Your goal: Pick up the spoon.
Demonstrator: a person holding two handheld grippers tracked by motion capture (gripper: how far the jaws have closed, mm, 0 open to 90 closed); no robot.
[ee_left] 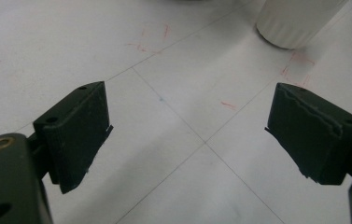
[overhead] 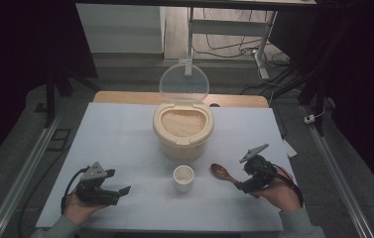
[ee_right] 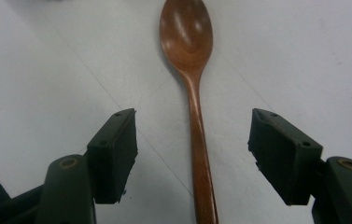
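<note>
A brown wooden spoon (overhead: 221, 172) lies on the white table, right of a small white cup (overhead: 183, 177) with rice in it. My right gripper (overhead: 240, 186) is at the spoon's handle end. In the right gripper view the handle (ee_right: 200, 154) runs between the two jaws of this gripper (ee_right: 193, 140), which stand apart from it on both sides, open. My left gripper (overhead: 121, 193) rests low at the front left, open, pointing toward the cup. Bare table shows between the jaws of the left gripper (ee_left: 187, 126), with the cup (ee_left: 299, 21) farther off.
A cream rice container (overhead: 183, 136) full of rice stands behind the cup, its clear round lid (overhead: 184, 83) raised upright. The white table sheet (overhead: 120, 134) ends at edges left, right and front. A wooden strip (overhead: 125, 97) borders its far side.
</note>
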